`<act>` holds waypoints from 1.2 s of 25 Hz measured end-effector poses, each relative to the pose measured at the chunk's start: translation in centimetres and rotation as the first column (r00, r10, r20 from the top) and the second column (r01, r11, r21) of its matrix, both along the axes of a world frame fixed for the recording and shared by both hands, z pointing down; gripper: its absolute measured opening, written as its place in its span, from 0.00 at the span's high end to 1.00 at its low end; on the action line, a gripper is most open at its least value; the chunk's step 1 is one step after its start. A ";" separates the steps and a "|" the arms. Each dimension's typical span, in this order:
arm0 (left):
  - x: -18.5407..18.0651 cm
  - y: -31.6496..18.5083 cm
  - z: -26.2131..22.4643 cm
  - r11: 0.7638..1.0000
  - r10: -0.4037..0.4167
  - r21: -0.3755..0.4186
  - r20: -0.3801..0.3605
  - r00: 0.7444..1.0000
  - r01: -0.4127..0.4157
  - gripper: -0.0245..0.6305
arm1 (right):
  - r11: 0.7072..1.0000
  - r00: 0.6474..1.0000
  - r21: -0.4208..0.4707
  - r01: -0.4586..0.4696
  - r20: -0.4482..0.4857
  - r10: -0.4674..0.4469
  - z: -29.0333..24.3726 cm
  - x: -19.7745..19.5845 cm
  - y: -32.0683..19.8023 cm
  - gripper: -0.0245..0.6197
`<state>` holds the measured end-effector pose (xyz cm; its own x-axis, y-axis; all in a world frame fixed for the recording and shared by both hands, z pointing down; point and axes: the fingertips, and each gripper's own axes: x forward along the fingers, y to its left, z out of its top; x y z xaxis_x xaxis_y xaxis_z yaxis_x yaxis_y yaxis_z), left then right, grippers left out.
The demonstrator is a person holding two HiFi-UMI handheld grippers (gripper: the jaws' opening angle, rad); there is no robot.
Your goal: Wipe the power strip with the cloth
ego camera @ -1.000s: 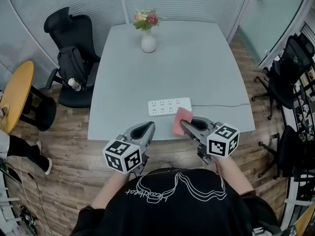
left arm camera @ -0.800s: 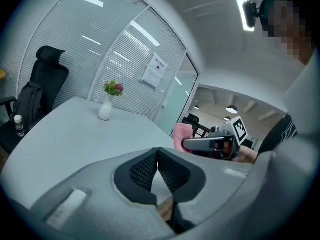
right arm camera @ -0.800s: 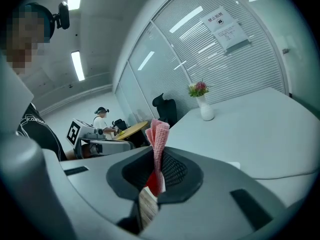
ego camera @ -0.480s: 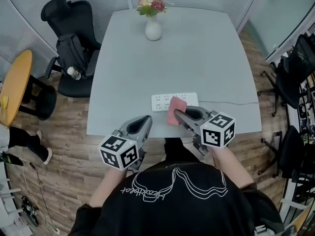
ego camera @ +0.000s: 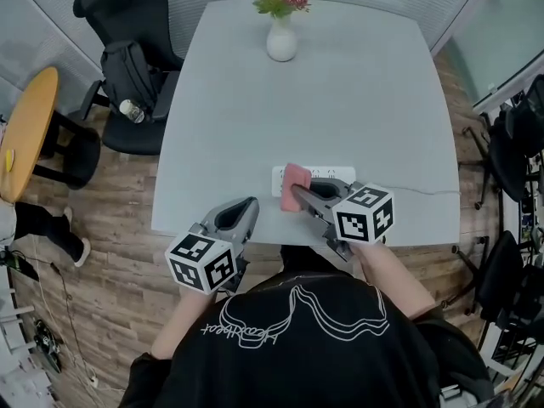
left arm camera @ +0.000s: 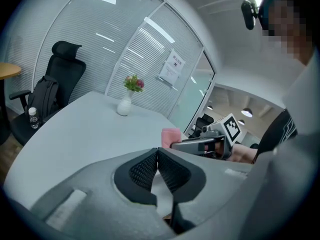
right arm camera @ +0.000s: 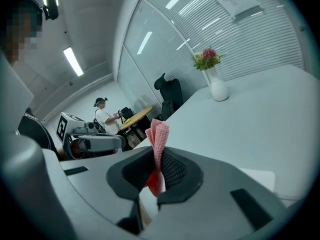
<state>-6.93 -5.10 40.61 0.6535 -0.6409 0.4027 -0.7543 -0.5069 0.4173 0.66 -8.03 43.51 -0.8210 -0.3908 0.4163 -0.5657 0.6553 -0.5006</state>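
Note:
The white power strip [ego camera: 275, 175] lies near the front edge of the grey table [ego camera: 323, 100]. My right gripper [ego camera: 297, 195] is shut on a folded pink cloth [ego camera: 294, 185], which rests over the left part of the strip. In the right gripper view the cloth [right arm camera: 159, 131] stands up between the jaws of the right gripper [right arm camera: 157, 159]. My left gripper [ego camera: 243, 212] hovers at the table's front edge, left of the strip; its jaws are shut on nothing in the left gripper view [left arm camera: 158, 154], where the pink cloth [left arm camera: 171, 135] shows beyond.
A white vase with flowers [ego camera: 281, 39] stands at the table's far end. The strip's cable [ego camera: 412, 189] runs off to the right. A black office chair with a backpack [ego camera: 127, 66] and a round yellow table [ego camera: 24, 134] stand at the left. A person [right arm camera: 103, 116] is far off.
My right gripper has slid the pink cloth leftward along the power strip, from its right end to its left part. The left gripper has stayed by the table edge.

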 end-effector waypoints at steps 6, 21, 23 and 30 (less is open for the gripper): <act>-1.7 -0.9 0.7 0.999 -0.047 -0.017 -0.006 0.999 0.046 0.94 | 0.996 0.996 -0.059 0.064 -0.058 -0.067 2.8 -2.2 -1.2 0.90; -5.6 -1.9 4.6 0.980 -0.171 -0.100 -0.007 0.985 0.170 0.94 | 0.977 0.968 -0.204 0.060 -0.226 -0.106 9.8 -3.7 -3.8 0.90; -5.7 -1.9 4.8 0.979 -0.174 -0.105 -0.009 0.985 0.172 0.94 | 0.978 0.953 -0.198 0.064 -0.279 -0.118 10.4 -3.7 -4.0 0.90; -6.6 -2.3 5.8 0.973 -0.201 -0.119 -0.017 0.979 0.198 0.94 | 0.980 0.921 -0.191 0.058 -0.368 -0.126 11.8 -3.3 -4.4 0.90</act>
<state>-13.58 -7.39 46.42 0.5296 -0.7096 0.4648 -0.8221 -0.2942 0.4875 -2.67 -12.45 55.35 -0.6185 -0.2148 0.7559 -0.6760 0.6358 -0.3725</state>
